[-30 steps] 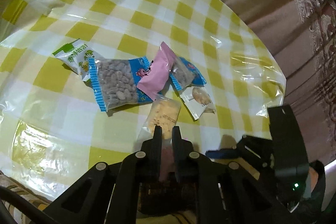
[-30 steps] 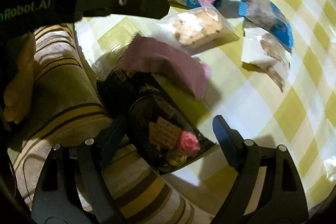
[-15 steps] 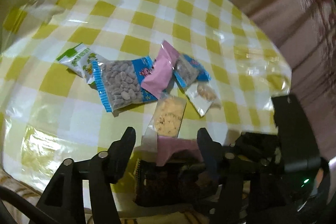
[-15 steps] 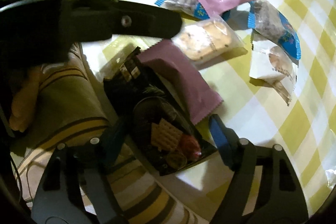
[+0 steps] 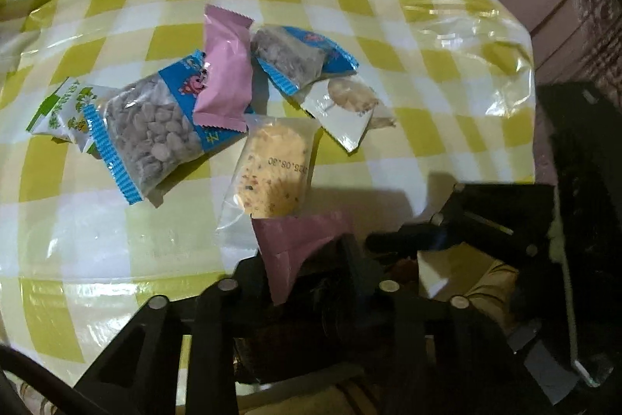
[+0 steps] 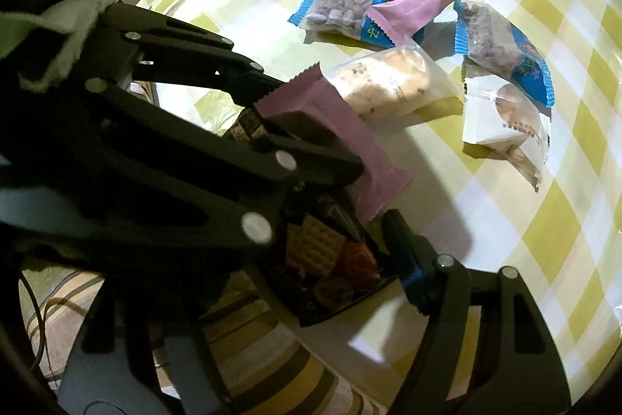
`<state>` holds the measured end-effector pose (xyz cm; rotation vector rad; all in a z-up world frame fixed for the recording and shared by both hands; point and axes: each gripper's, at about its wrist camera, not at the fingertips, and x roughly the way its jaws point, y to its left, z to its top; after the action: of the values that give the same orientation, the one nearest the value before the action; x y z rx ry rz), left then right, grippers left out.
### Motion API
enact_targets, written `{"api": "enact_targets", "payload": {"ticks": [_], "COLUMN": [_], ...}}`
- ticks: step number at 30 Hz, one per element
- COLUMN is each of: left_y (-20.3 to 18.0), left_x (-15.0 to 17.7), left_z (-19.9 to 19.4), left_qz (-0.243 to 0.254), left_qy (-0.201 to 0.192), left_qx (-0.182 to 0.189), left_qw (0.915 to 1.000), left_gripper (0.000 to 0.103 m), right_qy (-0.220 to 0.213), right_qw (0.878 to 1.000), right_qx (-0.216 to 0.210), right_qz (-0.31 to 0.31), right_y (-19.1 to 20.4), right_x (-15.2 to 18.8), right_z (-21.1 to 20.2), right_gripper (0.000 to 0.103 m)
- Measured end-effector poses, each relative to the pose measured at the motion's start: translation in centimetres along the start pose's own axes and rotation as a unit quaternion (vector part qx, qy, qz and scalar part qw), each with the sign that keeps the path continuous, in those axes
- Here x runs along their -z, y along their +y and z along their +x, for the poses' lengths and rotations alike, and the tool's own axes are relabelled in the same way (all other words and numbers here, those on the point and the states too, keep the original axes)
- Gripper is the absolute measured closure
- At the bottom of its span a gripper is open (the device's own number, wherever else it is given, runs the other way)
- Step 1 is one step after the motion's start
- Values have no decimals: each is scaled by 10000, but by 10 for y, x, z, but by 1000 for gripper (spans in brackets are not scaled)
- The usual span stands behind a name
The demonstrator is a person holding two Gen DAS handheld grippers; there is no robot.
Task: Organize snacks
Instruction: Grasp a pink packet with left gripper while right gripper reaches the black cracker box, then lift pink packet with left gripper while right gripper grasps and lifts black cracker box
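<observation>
Snacks (image 5: 217, 104) lie loose on the table (image 5: 116, 26) beyond the fingers. The left gripper (image 5: 307, 267), just closing, pinches a pink packet (image 5: 295, 244) over the dark bag (image 6: 330, 259), whose mouth the half-open right gripper (image 6: 330, 232) straddles. Next, it likely needs dropping inside.

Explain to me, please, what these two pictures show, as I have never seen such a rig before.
There is no robot arm: a person holds a two-fingered tool in each hand. Each tool carries a wide-angle camera looking along its fingers, so one picture comes from the left tool and one from the right. On the yellow checked tablecloth lie two blue packets of nuts, a pink packet, a clear-wrapped biscuit, a white packet and a green-and-white one. The left gripper has just been closing its jaws around a second pink packet at a dark snack bag on the table's edge. The right gripper, also closing, stands around that bag. Whether either grips firmly I cannot tell.
</observation>
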<state>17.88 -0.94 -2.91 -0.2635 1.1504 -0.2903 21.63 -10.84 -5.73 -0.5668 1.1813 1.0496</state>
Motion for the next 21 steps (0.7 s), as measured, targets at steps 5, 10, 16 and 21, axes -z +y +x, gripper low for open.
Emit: {"api": "enact_targets", "payload": {"ticks": [5,10,16,21], "left_y": [13,29,39,41], "left_x": [3,5,12,20], "left_z": [-14,-24,-35,-42], "left_qz": [-286,-585,-820,-925], "left_qy": [-248,-402,-581,-691], "left_qx": [119,162,173,223], "left_qw": [9992,9973,9948,9931], "left_gripper": [87,89,89,89], "right_qy": [-65,-155,-331,-437], "right_qw": [9999,9987,9890,9856], "right_qx": [0,31,281,500], "right_qz": [98,490,1415,1554], "right_y": [3,-12,-41,-53], "right_x": [14,18,33,42], "right_z": [-14,-25,-41,-50], "right_gripper": [38,47,63,63]}}
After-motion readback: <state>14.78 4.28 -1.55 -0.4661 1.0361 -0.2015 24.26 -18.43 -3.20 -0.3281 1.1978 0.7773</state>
